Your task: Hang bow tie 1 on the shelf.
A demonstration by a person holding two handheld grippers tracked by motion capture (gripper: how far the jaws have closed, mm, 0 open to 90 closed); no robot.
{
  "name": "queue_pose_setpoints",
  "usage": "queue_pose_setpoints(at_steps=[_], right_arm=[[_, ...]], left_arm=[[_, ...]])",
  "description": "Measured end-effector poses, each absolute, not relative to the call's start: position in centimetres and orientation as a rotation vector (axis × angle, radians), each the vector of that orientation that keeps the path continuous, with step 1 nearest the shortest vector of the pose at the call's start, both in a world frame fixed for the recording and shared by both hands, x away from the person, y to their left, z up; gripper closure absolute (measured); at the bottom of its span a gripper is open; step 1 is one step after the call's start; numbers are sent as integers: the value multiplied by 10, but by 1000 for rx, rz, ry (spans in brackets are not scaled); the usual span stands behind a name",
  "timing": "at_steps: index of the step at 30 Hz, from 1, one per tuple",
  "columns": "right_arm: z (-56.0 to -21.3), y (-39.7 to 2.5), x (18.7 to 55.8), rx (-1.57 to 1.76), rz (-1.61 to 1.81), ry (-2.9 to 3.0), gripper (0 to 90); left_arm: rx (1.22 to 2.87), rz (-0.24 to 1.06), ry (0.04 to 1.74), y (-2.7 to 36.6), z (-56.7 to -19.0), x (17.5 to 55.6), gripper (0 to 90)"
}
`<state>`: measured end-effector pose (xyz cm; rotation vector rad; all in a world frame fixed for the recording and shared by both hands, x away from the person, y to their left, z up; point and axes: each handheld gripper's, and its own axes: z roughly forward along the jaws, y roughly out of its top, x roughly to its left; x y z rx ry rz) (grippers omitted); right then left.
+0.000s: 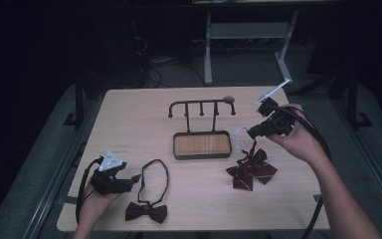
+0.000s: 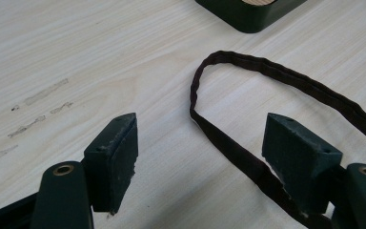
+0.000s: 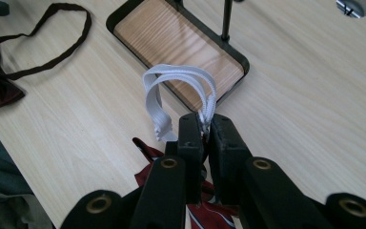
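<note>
The right tool (image 3: pixel 205 131) is clamped on the white elastic loop (image 3: pixel 181 81) of the striped bow tie (image 1: pixel 251 169), lifting the loop above the worktop (image 1: pixel 129 119) beside the rack's tray (image 1: pixel 202 145). The left tool (image 2: pixel 200 152) gapes wide, straddling the dark bow tie's strap (image 2: pixel 228 143) without touching it.

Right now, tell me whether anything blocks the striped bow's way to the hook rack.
Nothing visible does. The right tongs grip the bow's white loop, the striped bow hangs below, and only bare table lies between it and the rack beyond its tray.
</note>
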<state>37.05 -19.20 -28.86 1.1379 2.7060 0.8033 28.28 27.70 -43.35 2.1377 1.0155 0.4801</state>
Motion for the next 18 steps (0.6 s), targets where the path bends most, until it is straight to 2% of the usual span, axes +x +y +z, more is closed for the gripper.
queue_pose_setpoints(at_steps=[18], right_arm=[[-266, -175, 387, 1112, 782, 2673, 837]], left_arm=[[2138, 476, 1020, 278, -434, 283, 284]])
